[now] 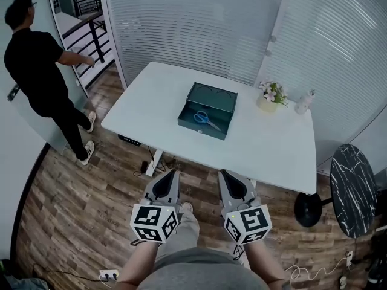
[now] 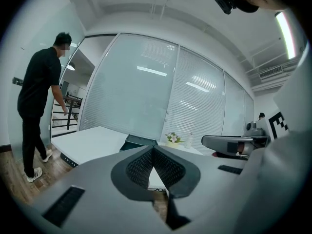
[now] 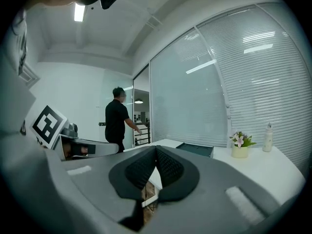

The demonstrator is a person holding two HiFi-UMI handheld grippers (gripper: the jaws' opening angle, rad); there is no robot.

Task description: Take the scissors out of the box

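We see a dark green box [image 1: 202, 129] with an open top. It sits flat near the middle of the white surface [image 1: 163, 95]. The scissors [image 1: 207, 119] lie flat on the bottom of the box. They have blue handles and thin grey blades, which point toward the front right corner.

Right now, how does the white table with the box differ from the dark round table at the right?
The white table is large and rectangular; the black marbled side table is small and round. The white table carries the green box holding blue-handled scissors, a flower pot and a white bottle; nothing shows on the side table. Both stand on the wood floor.
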